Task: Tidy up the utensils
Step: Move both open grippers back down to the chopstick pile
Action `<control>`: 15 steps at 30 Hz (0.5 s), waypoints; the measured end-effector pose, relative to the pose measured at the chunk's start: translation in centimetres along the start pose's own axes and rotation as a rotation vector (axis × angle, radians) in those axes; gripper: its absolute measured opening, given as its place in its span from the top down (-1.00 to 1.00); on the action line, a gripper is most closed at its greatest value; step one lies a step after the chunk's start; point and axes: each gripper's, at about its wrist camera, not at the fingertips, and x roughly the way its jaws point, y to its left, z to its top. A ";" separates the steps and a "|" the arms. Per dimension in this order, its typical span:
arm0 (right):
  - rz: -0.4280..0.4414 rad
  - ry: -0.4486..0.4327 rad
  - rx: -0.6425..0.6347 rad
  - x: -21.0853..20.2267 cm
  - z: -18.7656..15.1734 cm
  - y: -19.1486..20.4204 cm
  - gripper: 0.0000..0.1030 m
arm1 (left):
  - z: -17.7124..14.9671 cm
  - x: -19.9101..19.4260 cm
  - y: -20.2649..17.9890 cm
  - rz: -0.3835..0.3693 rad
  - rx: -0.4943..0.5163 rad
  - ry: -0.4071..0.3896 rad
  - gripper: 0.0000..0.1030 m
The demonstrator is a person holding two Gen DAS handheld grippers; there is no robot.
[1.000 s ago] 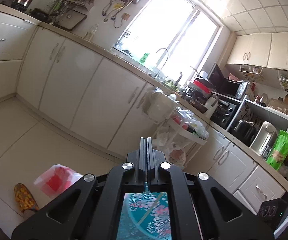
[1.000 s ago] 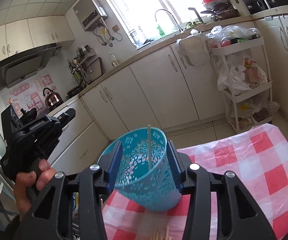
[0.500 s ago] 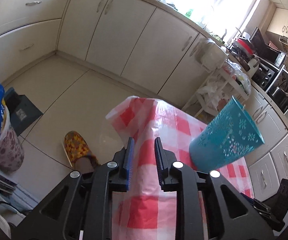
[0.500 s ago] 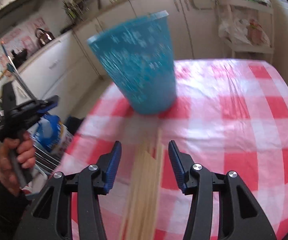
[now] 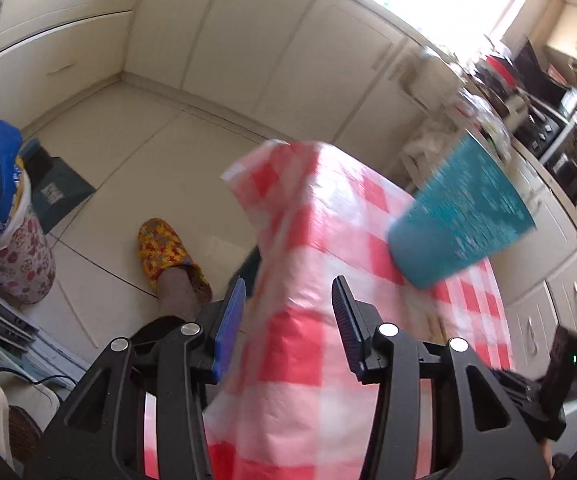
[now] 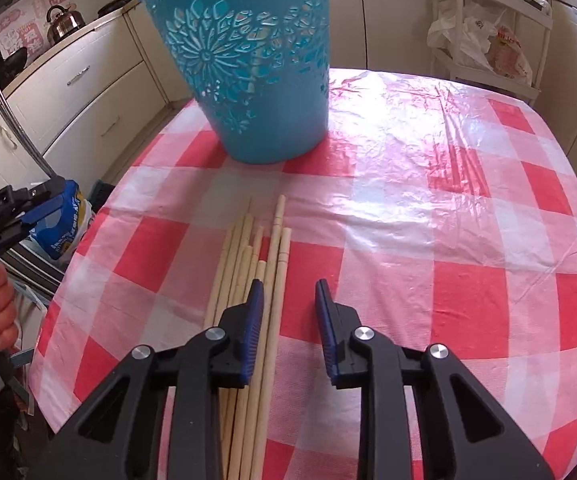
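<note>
The teal cup (image 6: pixel 248 60) stands upright near the desk's (image 6: pixel 428 200) far edge, on the checked cloth. The chopsticks (image 6: pixel 254 280) lie bundled toward the near edge, just under the right gripper (image 6: pixel 288 320), whose jaws are open and empty. The left gripper (image 5: pixel 288 320) hangs off the desk's left edge, jaws open, holding nothing.

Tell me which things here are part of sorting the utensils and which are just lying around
For the job: chopsticks, teal holder, right gripper, left gripper.
Lying about: kettle, plastic bags, slipper, checked tablecloth.
</note>
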 end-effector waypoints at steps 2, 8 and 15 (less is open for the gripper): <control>-0.023 0.001 -0.030 0.0 0.0 0.4 0.48 | -1.4 0.3 -2.4 -0.041 0.035 0.043 0.13; 0.029 0.011 0.037 -0.7 -0.5 -1.2 0.67 | -5.0 1.8 -9.7 -0.091 0.186 0.122 0.02; 0.038 -0.033 0.063 -1.2 -1.6 -2.5 0.67 | -6.4 2.9 -11.6 -0.073 0.178 0.161 -0.04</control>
